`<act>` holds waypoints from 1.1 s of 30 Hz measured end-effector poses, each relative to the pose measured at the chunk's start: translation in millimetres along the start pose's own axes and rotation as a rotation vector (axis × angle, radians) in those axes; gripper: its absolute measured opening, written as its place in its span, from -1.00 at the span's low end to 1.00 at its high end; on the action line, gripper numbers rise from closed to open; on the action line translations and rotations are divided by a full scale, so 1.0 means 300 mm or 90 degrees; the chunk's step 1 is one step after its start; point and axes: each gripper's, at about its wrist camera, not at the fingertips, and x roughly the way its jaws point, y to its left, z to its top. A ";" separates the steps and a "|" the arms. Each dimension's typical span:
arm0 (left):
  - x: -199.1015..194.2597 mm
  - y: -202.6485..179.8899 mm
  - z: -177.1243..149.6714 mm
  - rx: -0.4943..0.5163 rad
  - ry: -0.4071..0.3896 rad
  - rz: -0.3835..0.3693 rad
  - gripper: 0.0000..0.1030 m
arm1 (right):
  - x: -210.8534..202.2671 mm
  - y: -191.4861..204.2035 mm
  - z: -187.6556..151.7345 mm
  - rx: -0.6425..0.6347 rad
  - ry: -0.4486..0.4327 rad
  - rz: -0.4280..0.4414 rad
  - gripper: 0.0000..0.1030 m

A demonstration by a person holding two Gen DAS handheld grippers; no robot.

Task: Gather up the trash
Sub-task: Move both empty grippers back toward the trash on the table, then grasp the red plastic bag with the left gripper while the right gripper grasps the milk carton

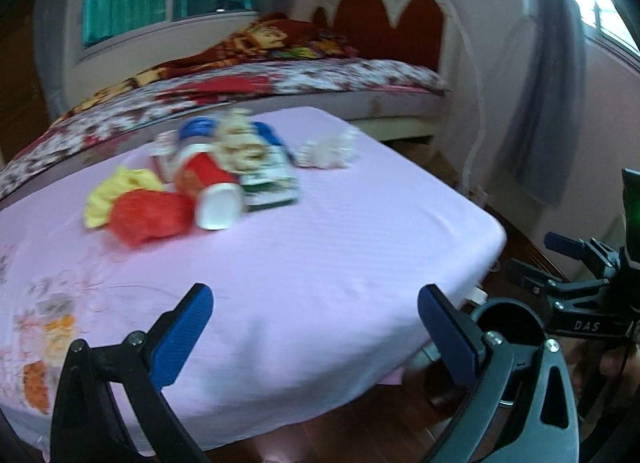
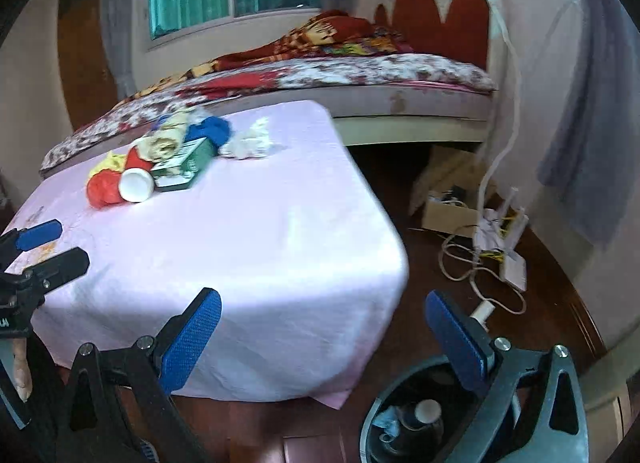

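The left gripper point(image 1: 316, 327) and right gripper point(image 2: 324, 333) both hang with jaws spread apart, empty, over the near edge of the pink-clothed table point(image 2: 260, 247). The trash lies clustered toward the far-left corner: red paper cup point(image 1: 208, 187), green carton point(image 1: 270, 187), red bag point(image 1: 150, 217), white tissue point(image 1: 328, 151). A bin point(image 2: 404, 419) stands on the floor beside the near-right corner.

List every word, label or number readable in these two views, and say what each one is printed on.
"DAS": on the black frame of the right gripper, seen in the left wrist view.
Green and white box on the table: it carries print, too blurred to read in either view.
Red paper cup: no readable text.
Left gripper frame at the edge of the right wrist view: a cut-off mark, unreadable.
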 end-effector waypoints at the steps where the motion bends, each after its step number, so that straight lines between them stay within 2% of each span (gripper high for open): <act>1: -0.002 0.047 0.005 -0.012 -0.005 0.009 0.99 | 0.014 0.029 0.018 -0.008 0.001 -0.002 1.00; 5: -0.007 0.182 0.012 -0.042 -0.012 0.048 0.99 | 0.042 0.114 0.079 -0.016 -0.005 0.018 1.00; 8: -0.003 0.293 0.019 -0.070 -0.011 0.082 0.87 | 0.074 0.200 0.131 -0.036 -0.014 0.049 1.00; 12: 0.031 0.419 0.036 -0.107 -0.007 0.097 0.76 | 0.155 0.330 0.186 -0.086 -0.009 0.076 1.00; 15: 0.067 0.467 0.050 -0.112 -0.005 0.105 0.74 | 0.223 0.401 0.231 -0.104 -0.005 0.086 0.97; 19: 0.123 0.497 0.064 -0.114 0.006 0.100 0.72 | 0.324 0.474 0.291 -0.109 0.014 0.110 0.73; 27: 0.246 0.519 0.090 -0.108 0.035 0.086 0.72 | 0.474 0.556 0.368 -0.118 0.038 0.122 0.68; 33: 0.311 0.546 0.117 -0.126 0.047 0.068 0.72 | 0.563 0.585 0.398 -0.120 0.062 0.126 0.51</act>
